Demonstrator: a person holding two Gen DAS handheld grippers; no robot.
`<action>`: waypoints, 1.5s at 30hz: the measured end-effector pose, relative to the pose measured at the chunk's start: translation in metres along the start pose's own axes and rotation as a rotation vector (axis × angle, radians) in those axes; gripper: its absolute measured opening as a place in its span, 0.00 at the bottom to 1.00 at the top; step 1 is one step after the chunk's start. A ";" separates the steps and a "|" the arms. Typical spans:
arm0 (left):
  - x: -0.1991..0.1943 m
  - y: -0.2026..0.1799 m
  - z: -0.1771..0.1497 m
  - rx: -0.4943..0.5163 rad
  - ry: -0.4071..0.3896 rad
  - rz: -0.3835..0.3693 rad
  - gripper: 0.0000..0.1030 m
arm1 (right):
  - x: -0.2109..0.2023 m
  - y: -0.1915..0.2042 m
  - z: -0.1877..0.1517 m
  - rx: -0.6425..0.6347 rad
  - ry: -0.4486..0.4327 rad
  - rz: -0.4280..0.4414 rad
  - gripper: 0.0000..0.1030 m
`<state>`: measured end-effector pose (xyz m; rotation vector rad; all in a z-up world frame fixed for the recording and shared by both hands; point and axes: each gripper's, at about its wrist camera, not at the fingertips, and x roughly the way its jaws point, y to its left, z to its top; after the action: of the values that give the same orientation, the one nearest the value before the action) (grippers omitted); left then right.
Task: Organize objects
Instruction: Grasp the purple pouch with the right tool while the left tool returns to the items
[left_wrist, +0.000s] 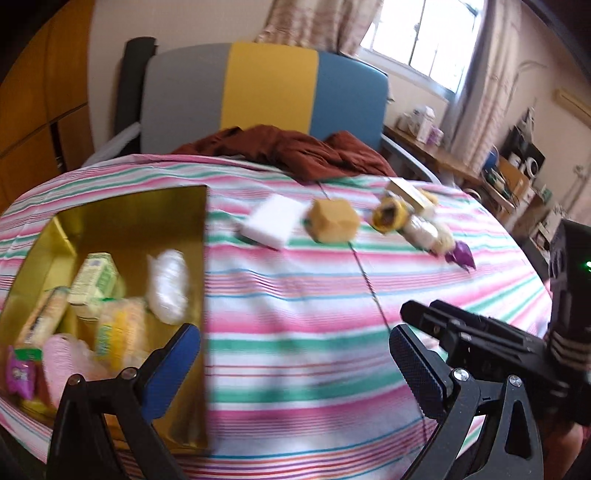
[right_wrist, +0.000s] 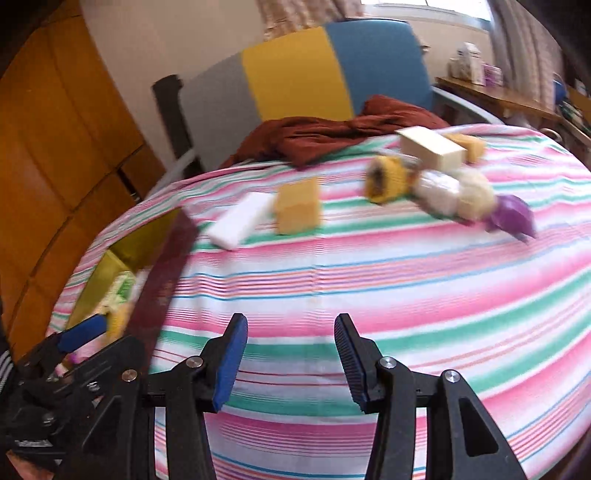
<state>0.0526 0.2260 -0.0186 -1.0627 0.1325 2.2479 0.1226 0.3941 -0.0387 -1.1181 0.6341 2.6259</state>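
Striped tablecloth (right_wrist: 369, 266): both tongs spread, empty, between pickups; next, reach a loose item at upper centre, e.g. white block (right_wrist: 240, 218), for the gold box (left_wrist: 122, 221).

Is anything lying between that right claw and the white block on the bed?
Nothing visible does. Only bare striped bedsheet lies between the open right gripper and the white block. The tan block sits just beside it, to its right.
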 end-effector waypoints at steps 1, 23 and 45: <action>0.003 -0.004 -0.003 0.007 0.010 0.000 1.00 | -0.001 -0.009 -0.002 0.009 0.001 -0.018 0.48; 0.043 -0.039 -0.023 0.051 0.153 0.015 1.00 | 0.011 -0.211 0.114 0.127 -0.074 -0.277 0.49; 0.061 -0.056 -0.006 0.063 0.149 0.002 1.00 | 0.023 -0.198 0.086 -0.048 0.021 -0.093 0.56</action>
<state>0.0607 0.2990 -0.0571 -1.1955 0.2653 2.1510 0.1235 0.6096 -0.0618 -1.1613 0.5132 2.5663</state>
